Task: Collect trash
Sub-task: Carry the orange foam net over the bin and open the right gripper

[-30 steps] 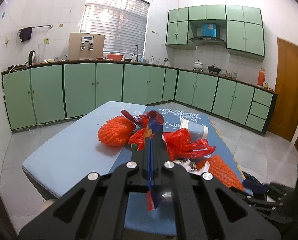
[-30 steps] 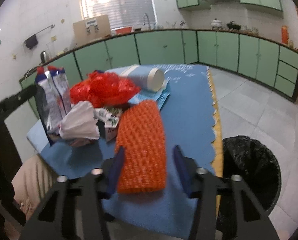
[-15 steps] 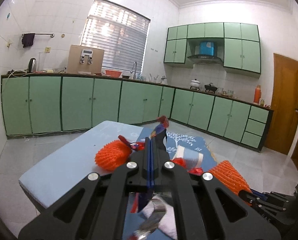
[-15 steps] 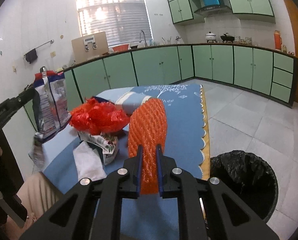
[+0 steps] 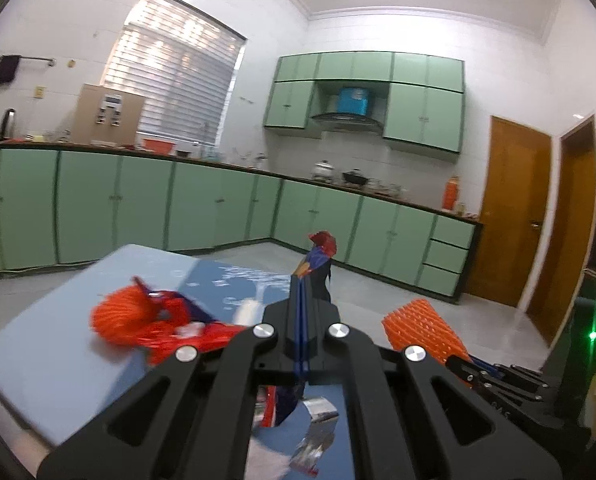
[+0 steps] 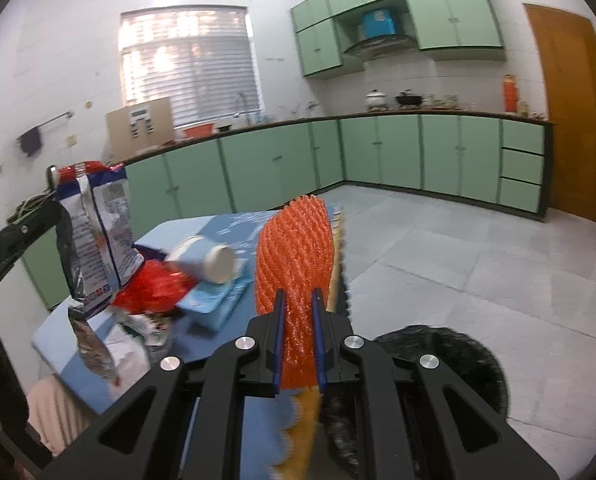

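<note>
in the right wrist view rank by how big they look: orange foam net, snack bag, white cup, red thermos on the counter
1. orange foam net, clamped in the right gripper
2. snack bag, pinched by the left gripper; close to the net in size, and both are near the camera
3. white cup
4. red thermos, far off

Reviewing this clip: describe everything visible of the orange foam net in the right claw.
The orange foam net is a soft, mesh-patterned sleeve of spongy foam, long and flattened. The right claw is shut on its lower part, the blue pads squeezing it narrow there. It stands nearly upright, fanning wider above the grip, lifted off the blue table cover. From the left wrist view it shows as a ribbed orange block.
</note>
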A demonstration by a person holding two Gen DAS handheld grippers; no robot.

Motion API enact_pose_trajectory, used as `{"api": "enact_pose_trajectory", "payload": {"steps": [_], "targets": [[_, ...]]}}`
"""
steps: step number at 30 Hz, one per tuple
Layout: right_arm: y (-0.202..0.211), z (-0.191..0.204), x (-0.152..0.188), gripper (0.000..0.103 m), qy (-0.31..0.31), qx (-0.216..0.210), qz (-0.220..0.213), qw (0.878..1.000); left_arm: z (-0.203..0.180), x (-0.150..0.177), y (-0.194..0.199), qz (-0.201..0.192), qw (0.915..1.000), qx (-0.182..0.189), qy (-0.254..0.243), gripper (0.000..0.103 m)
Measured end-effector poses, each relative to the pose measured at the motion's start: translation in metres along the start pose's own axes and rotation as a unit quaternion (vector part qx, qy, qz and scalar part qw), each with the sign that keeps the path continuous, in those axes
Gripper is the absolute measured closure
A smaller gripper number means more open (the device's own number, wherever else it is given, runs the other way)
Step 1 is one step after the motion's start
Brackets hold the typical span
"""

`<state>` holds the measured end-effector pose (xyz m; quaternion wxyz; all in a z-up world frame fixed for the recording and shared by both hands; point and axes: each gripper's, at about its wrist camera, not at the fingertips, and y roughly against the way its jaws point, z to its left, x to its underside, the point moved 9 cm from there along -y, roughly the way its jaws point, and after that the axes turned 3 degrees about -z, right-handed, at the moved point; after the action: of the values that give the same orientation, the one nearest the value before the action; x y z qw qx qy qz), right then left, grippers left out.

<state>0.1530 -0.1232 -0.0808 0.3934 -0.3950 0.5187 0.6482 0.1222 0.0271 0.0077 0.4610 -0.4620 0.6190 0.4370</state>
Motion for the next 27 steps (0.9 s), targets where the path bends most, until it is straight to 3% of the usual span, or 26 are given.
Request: {"api": "enact_pose_trajectory", "payload": {"steps": [5, 10, 16, 18, 20, 22, 24, 27], "targets": [[0.004, -0.045, 0.000, 0.091, -0.009, 0.044, -0.001, 0.999, -0.042, 0.010, -0.024, 0.011, 0.9989, 0.045, -0.003, 0.103], [0.000, -0.092, 0.010, 0.091, -0.025, 0.088, 0.012, 0.996, -0.092, 0.036, -0.059, 0.045, 0.9942, 0.097, 0.000, 0.103], [-0.009, -0.129, 0.019, 0.091, -0.043, 0.113, 0.025, 0.992, -0.136, 0.067, -0.099, 0.082, 0.9865, 0.142, 0.001, 0.103], [-0.015, -0.136, 0.022, 0.085, -0.048, 0.116, 0.030, 0.992, -0.148, 0.078, -0.112, 0.094, 0.9836, 0.153, -0.006, 0.102], [-0.020, -0.145, 0.025, 0.079, -0.056, 0.118, 0.035, 0.991, -0.156, 0.087, -0.122, 0.105, 0.9812, 0.161, -0.011, 0.094], [-0.024, -0.153, 0.028, 0.070, -0.062, 0.122, 0.040, 0.990, -0.161, 0.094, -0.132, 0.111, 0.9803, 0.162, -0.018, 0.062], [-0.023, -0.160, 0.028, 0.059, -0.067, 0.125, 0.039, 0.989, -0.161, 0.098, -0.139, 0.116, 0.9798, 0.161, -0.022, 0.061], [-0.021, -0.167, 0.028, 0.056, -0.074, 0.132, 0.035, 0.988, -0.161, 0.100, -0.143, 0.121, 0.9794, 0.160, -0.023, 0.061]]}}
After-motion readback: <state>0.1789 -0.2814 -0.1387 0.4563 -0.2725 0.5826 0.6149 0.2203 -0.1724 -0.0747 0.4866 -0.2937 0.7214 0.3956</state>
